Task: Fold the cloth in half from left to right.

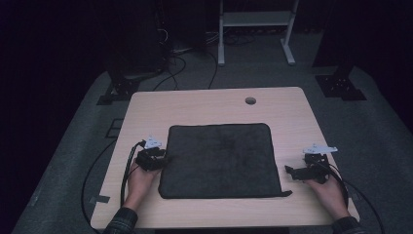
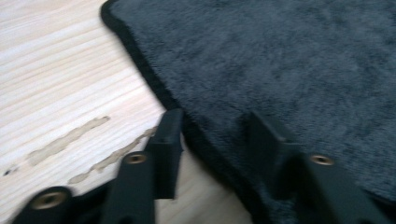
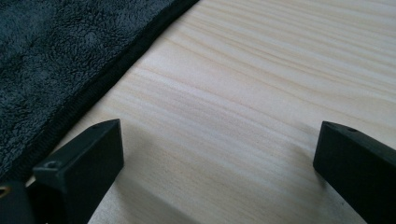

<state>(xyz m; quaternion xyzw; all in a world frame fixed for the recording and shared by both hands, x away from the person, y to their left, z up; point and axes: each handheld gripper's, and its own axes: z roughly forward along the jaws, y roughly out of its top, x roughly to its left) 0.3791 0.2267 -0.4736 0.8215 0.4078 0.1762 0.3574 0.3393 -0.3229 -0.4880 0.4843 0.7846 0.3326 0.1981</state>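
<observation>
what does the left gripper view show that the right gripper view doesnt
Left gripper view alone: the left gripper straddles the dark towel's hemmed edge, one jaw on the wood, the other over the pile, and pale smeared streaks mark the table beside it.

Right gripper view alone: the right gripper has its jaws standing wide apart over bare wood, with nothing between them and the towel's edge off to one side.

Both share: the same dark towel with its stitched black border, lying flat on the light wooden table.

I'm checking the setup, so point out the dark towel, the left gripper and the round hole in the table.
dark towel (image 1: 221,158), high view, middle of the cloth.
left gripper (image 1: 164,159), high view, between its fingertips at the towel's left edge.
round hole (image 1: 250,101), high view, its centre, near the table's far edge.
</observation>
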